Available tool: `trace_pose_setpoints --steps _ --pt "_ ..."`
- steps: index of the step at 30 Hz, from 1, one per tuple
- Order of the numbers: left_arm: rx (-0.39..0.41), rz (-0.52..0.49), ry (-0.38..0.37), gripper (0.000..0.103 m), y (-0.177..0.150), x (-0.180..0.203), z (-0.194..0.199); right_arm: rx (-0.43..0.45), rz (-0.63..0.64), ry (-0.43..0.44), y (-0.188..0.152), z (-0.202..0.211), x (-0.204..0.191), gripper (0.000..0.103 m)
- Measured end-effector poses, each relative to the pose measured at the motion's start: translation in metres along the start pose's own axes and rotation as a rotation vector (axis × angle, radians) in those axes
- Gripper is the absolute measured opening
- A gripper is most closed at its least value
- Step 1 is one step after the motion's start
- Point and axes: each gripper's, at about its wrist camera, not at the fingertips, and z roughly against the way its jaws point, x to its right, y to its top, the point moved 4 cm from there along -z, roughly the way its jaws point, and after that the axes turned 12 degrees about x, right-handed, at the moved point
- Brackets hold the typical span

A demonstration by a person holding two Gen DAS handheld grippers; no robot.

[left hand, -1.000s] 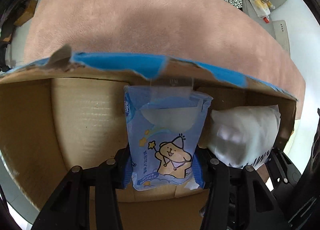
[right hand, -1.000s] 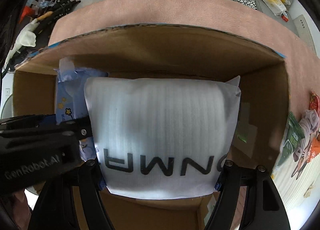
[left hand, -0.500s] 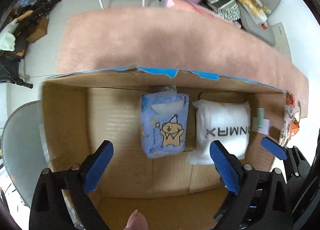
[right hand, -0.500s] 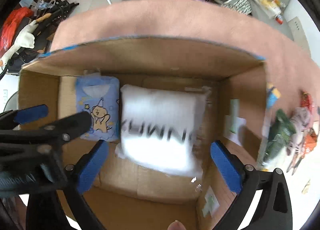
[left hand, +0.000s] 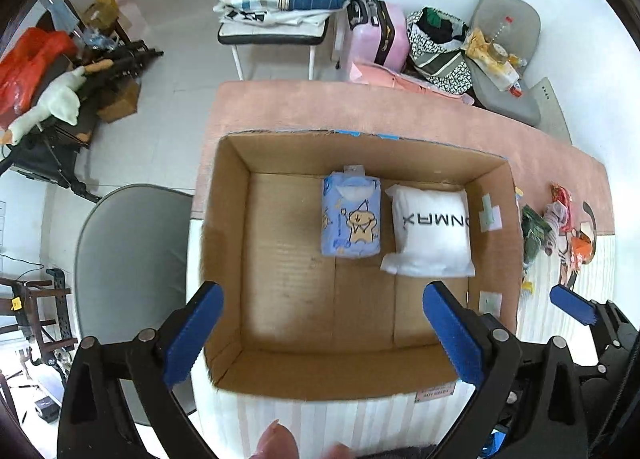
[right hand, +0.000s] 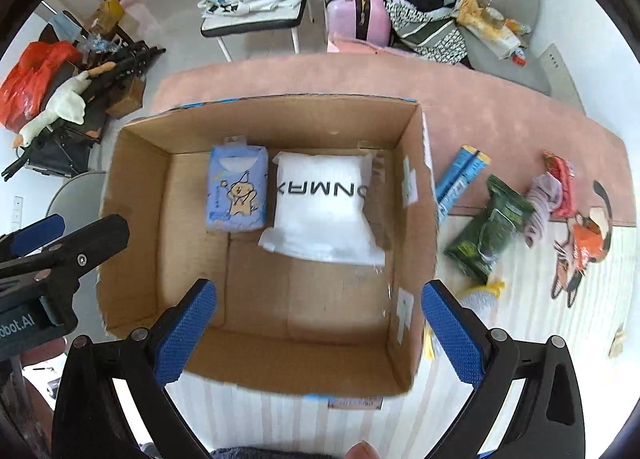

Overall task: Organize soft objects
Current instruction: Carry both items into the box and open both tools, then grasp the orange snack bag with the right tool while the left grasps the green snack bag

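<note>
Cardboard box sits centre frame in both views, open top, brown corrugated walls, blue tape on the far rim. 2 soft packs lie flat on its floor against the far wall, side by side and touching: blue tissue pack with a cartoon bear print, glossy plastic, rectangular; white pillow pack to its right, puffy, ribbed plastic, black lettering. Left gripper hangs above the box's near half, blue textured pads spread wide apart, nothing between them; both packs lie above it in frame, well apart from the fingers. Right gripper likewise gapes wide and empty over the near half, packs up-frame of it. Right of the box on the pink fuzzy mat lie a green pouch, blue sticks and a purple cloth.
</note>
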Motion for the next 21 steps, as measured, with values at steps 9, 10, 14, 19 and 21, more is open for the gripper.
trace_pose_setpoints --steps 9,10,14,19,21 --pt "0.063 -0.004 0.003 0.102 -0.031 -0.003 0.047 0.051 -0.021 0.036 -0.038 0.055 -0.005 0.103" --pt "0.069 -0.012 0.003 0.102 -0.033 0.0 0.054 0.051 -0.02 0.042 -0.041 0.057 -0.004 0.103" --pt "0.111 -0.064 0.013 0.102 -0.033 0.023 0.072 0.057 -0.05 0.07 -0.052 0.07 0.01 0.103" --pt "0.156 -0.167 0.005 0.102 -0.021 0.085 0.081 0.066 -0.157 0.075 -0.058 0.087 0.071 0.103" --pt "0.154 -0.191 -0.008 0.102 -0.015 0.112 0.078 0.076 -0.21 0.064 -0.058 0.095 0.107 0.103"
